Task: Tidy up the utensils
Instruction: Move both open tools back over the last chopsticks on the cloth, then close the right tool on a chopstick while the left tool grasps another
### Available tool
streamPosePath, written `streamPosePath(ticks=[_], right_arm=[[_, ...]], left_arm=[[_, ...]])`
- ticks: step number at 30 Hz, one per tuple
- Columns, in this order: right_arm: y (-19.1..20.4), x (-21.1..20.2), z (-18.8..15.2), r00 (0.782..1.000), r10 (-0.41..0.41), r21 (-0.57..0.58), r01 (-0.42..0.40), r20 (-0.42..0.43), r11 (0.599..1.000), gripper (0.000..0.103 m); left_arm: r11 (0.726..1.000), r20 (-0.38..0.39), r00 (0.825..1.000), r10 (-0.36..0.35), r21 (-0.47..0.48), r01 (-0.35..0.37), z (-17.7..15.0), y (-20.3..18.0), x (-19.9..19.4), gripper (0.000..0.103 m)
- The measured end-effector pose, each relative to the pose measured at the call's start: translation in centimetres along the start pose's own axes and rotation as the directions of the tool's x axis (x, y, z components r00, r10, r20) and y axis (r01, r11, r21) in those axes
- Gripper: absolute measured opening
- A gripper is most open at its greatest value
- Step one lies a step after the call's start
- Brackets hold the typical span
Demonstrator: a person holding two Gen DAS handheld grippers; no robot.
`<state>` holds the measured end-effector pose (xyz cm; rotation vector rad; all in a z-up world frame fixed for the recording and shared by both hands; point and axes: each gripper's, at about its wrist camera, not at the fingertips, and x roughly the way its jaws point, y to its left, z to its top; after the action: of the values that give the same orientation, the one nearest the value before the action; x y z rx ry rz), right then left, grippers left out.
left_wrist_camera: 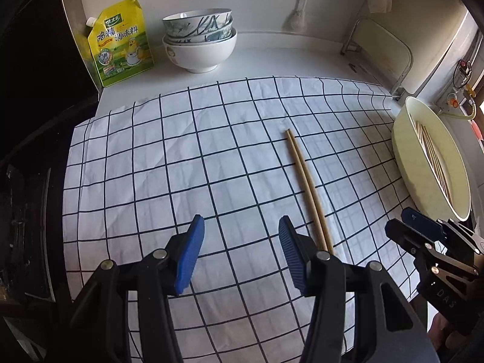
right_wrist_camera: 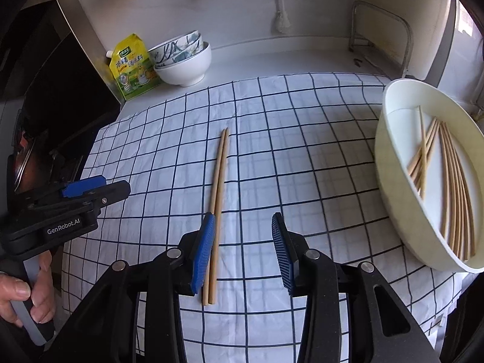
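Note:
A pair of wooden chopsticks (left_wrist_camera: 305, 181) lies side by side on the checked cloth (left_wrist_camera: 181, 157), also in the right wrist view (right_wrist_camera: 218, 193). A cream basin (right_wrist_camera: 393, 181) at the right holds several more chopsticks (right_wrist_camera: 450, 187); it shows in the left wrist view (left_wrist_camera: 414, 163) too. My left gripper (left_wrist_camera: 240, 233) is open and empty, just left of the pair's near end. My right gripper (right_wrist_camera: 242, 230) is open and empty, its left finger beside the pair's near end. The left gripper shows at the left of the right wrist view (right_wrist_camera: 90, 190).
A yellow seasoning pouch (left_wrist_camera: 121, 42) and stacked bowls (left_wrist_camera: 199, 39) stand at the back left. A metal rack (left_wrist_camera: 378, 48) stands at the back right. A dark stove area (left_wrist_camera: 27, 211) borders the cloth on the left.

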<state>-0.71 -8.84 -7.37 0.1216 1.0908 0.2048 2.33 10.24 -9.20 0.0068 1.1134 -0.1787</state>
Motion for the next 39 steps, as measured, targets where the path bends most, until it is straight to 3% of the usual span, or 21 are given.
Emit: streamPosePath(ticks=[13,30,32,34,39], right_arm=[[0.9,5.3,-1.4,0.997,-0.013,-0.009,0.012,-0.082,1.000,0.038],[2.4,6.8,-2.2,0.994,-0.076,-0.120,0.066,-0.082,0.991,0.037],[2.5,6.8,-2.2,0.994,-0.079,-0.133,0.068,-0.078,0.989,0.033],[2.6,6.8,-2.2,0.994,-0.073,-0.142,0.061,-0.078,0.988,0.011],[2.1,6.7,-2.2,0.995,-0.056,-0.130,0.045,-0.081,0.991,0.006]], left_arm=[[1.000,-0.045,0.999,-0.010,-0.011,0.009,-1.5,1.0,2.6,0.054],[1.000,-0.061,0.998,-0.011,-0.029,0.009,-1.7,1.2,3.7,0.058],[1.000,-0.060,0.998,-0.012,-0.026,0.010,-1.7,1.1,3.7,0.058],[1.000,-0.060,0.998,-0.013,-0.023,0.011,-1.7,0.7,3.8,0.060],[1.000,-0.062,0.998,-0.019,-0.017,0.018,-1.7,-0.5,4.4,0.063]])
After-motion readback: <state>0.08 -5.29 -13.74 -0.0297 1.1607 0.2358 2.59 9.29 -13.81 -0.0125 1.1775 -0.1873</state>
